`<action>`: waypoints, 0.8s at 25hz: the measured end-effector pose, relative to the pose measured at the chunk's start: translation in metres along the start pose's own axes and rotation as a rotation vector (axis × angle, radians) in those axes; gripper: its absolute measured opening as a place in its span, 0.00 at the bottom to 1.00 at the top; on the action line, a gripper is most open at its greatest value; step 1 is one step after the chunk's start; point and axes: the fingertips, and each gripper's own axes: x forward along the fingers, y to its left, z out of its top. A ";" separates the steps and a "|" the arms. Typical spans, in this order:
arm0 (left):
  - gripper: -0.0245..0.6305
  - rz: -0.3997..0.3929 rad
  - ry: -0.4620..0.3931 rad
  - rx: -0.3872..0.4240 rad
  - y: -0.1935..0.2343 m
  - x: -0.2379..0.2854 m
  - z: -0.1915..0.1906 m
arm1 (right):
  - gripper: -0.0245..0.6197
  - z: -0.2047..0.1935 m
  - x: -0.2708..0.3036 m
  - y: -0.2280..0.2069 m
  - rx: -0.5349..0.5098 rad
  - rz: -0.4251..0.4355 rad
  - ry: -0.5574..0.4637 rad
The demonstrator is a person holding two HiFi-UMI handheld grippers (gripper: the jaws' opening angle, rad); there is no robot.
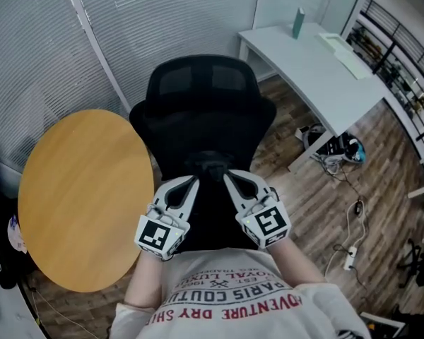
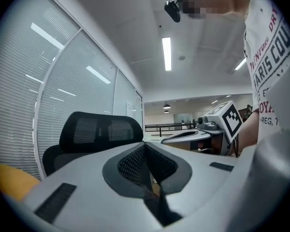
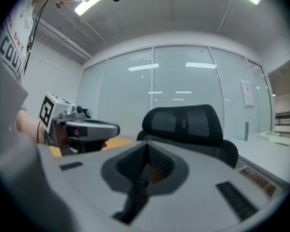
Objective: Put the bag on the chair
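Note:
A black mesh-back office chair (image 1: 208,111) stands right in front of me, also in the left gripper view (image 2: 94,132) and the right gripper view (image 3: 186,124). My left gripper (image 1: 192,181) and right gripper (image 1: 230,176) are held side by side above its seat, tips nearly meeting. A black bag (image 1: 210,221) hangs between and below them and is hard to tell from the dark seat. A dark strap (image 2: 157,204) runs down out of the shut left gripper (image 2: 145,146). Another dark strap (image 3: 133,197) is pinched in the shut right gripper (image 3: 146,146).
A round wooden table (image 1: 85,196) stands close at the chair's left. A white desk (image 1: 311,62) with a green bottle (image 1: 297,22) is at the back right, with cables and a power strip (image 1: 350,256) on the wood floor. Blinds and glass walls lie behind the chair.

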 end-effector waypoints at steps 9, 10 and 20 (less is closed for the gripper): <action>0.08 -0.006 0.013 -0.016 0.002 -0.001 -0.005 | 0.08 0.001 -0.007 0.008 -0.017 0.002 -0.002; 0.08 -0.012 0.009 -0.019 0.002 -0.001 -0.004 | 0.08 0.001 -0.007 0.008 -0.020 0.000 -0.004; 0.08 -0.006 -0.006 -0.040 0.001 0.005 -0.002 | 0.08 -0.002 -0.008 0.000 0.006 -0.018 -0.011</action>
